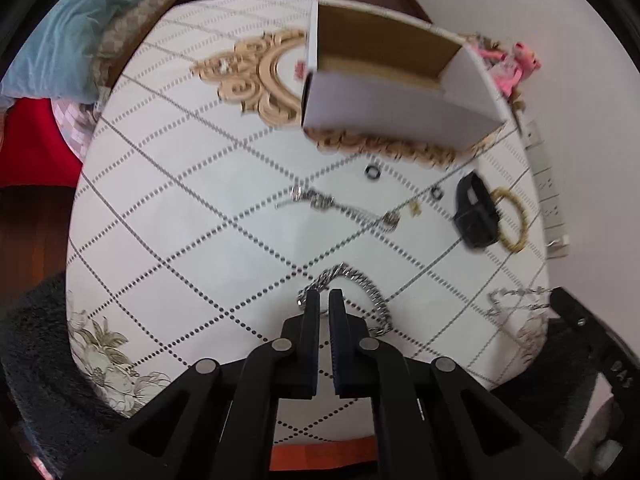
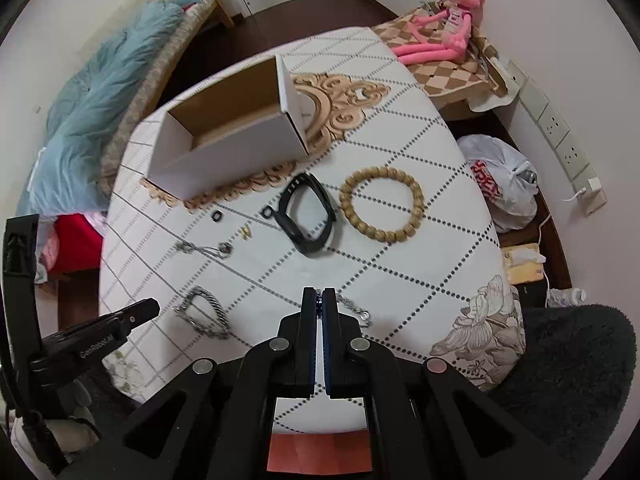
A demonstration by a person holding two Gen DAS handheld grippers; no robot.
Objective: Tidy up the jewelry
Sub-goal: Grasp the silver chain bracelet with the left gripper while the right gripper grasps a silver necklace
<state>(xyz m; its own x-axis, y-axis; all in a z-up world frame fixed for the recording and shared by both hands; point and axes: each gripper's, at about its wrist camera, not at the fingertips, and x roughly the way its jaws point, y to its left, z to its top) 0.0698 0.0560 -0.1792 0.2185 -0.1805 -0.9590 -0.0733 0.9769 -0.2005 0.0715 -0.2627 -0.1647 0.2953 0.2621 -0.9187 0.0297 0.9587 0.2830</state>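
An open white cardboard box [image 1: 400, 92] [image 2: 224, 136] stands at the far side of the white patterned table [image 1: 180, 208] [image 2: 420, 264]. A thick silver chain bracelet [image 1: 360, 284] [image 2: 208, 312] lies just beyond my left gripper [image 1: 324, 294], whose jaws are almost closed with a narrow gap, at the chain's near end. My right gripper [image 2: 319, 292] is shut on a thin silver chain [image 2: 354, 308] [image 1: 516, 296]. A wooden bead bracelet [image 2: 382, 208] [image 1: 516, 216], a black wristband [image 2: 308, 216] [image 1: 474, 216], a thin necklace [image 1: 336, 206] [image 2: 208, 250], two small black rings [image 1: 373, 171] [image 2: 217, 216] and a small gold piece [image 2: 245, 232] lie mid-table.
A pink plush toy [image 2: 444, 20] sits on a checkered cushion beyond the table. A plastic bag [image 2: 500, 184] and wall sockets [image 2: 560, 136] are at the right. A blue blanket [image 2: 100, 120] lies at the left. A dark fuzzy seat [image 2: 568, 380] is near the front.
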